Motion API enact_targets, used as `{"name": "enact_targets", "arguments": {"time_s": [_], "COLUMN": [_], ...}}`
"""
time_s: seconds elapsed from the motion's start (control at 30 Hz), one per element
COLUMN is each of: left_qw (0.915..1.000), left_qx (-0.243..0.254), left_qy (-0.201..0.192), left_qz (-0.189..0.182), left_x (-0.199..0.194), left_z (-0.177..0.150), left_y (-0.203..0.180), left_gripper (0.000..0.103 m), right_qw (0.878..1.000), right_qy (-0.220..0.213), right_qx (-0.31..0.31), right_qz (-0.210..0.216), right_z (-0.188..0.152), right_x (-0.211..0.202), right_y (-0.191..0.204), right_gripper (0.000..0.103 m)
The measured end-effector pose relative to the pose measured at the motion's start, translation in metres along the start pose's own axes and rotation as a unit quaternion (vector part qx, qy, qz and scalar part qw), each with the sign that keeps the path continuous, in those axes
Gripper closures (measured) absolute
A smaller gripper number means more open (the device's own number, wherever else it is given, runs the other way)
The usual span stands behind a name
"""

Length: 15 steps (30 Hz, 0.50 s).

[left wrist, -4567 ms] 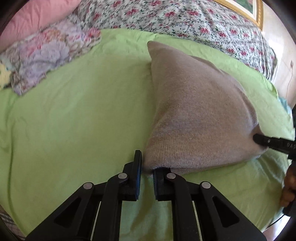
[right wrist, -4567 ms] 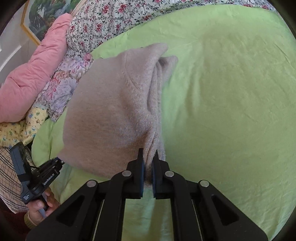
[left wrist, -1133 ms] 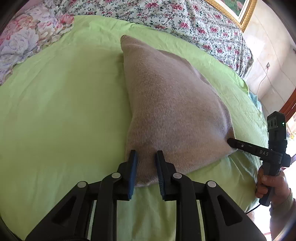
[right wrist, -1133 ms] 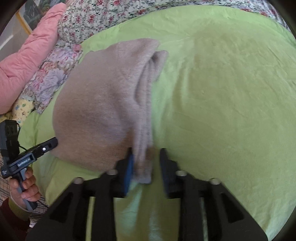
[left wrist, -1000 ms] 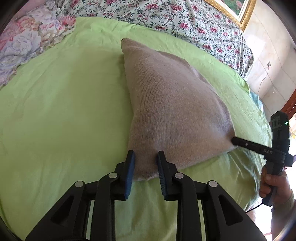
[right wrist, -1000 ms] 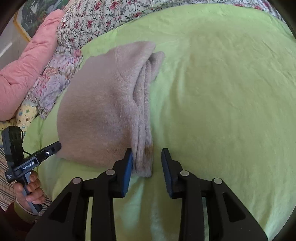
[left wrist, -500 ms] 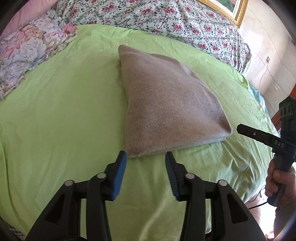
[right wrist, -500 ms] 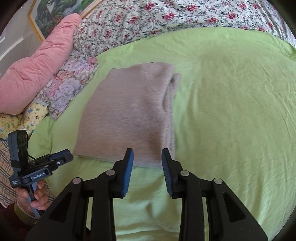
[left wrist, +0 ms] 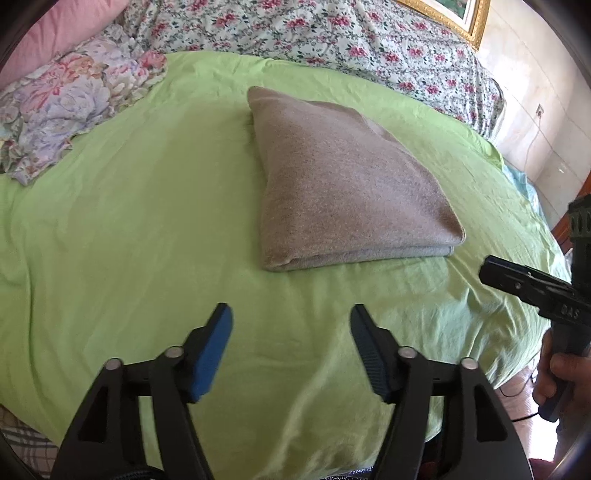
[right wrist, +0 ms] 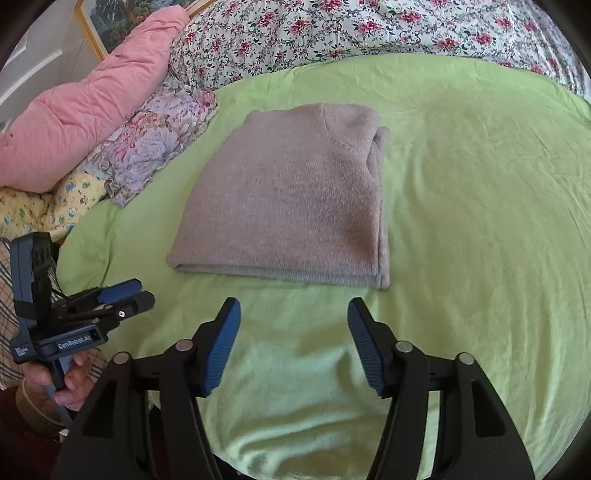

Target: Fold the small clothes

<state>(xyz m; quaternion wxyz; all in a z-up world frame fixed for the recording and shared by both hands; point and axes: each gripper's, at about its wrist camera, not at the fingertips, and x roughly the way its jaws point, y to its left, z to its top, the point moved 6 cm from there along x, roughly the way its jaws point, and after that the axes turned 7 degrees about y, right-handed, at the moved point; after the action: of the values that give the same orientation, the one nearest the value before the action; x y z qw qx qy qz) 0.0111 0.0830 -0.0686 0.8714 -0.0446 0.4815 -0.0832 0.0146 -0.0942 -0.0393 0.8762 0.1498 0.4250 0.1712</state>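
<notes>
On green sheet (right wrist: pixel 480 206), folded sweater (right wrist: pixel 295 199) collar-end away.

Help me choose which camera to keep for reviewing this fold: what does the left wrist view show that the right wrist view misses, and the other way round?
Only the left wrist view shows the gold picture frame at top right and the tiled wall with a cord.

Only the right wrist view shows the sweater's neckline, its stacked layers along the right edge, the yellow patterned cloth and the landscape painting.

Both show the folded beige sweater lying free on the green sheet, the left gripper and right gripper open and clear of it, and the floral bedding.
</notes>
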Motion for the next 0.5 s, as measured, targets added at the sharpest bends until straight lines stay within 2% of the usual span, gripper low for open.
{"name": "enact_targets", "arguments": {"time_s": [0.03,0.17,0.37,0.5], "left_qw": [1.0,0.9994,0.9967,0.996], "left_qx": [0.001,0.014,0.029,0.035], "left_qy": [-0.003,-0.015,-0.033,-0.035], "left_qz": [0.001,0.026,0.068,0.075], "left_x": [-0.002,-0.009,-0.016,-0.017], "left_z": [0.0,-0.003,-0.012,-0.014], "left_y": [0.0,-0.003,-0.009,-0.01], "left_gripper": [0.033,0.027,0.023,0.021], "right_qw": [1.0,1.0,1.0,1.0], "right_qy": [-0.004,-0.012,-0.013,-0.009], "right_qx": [0.0,-0.002,-0.001,-0.003], "right_qz": [-0.005,-0.016,-0.015,-0.012], "right_z": [-0.002,-0.008,-0.018,-0.024], "right_x": [-0.002,-0.007,-0.009,-0.006], "right_y": [0.0,-0.002,0.0,0.003], "right_gripper": [0.03,0.023,0.018,0.017]}}
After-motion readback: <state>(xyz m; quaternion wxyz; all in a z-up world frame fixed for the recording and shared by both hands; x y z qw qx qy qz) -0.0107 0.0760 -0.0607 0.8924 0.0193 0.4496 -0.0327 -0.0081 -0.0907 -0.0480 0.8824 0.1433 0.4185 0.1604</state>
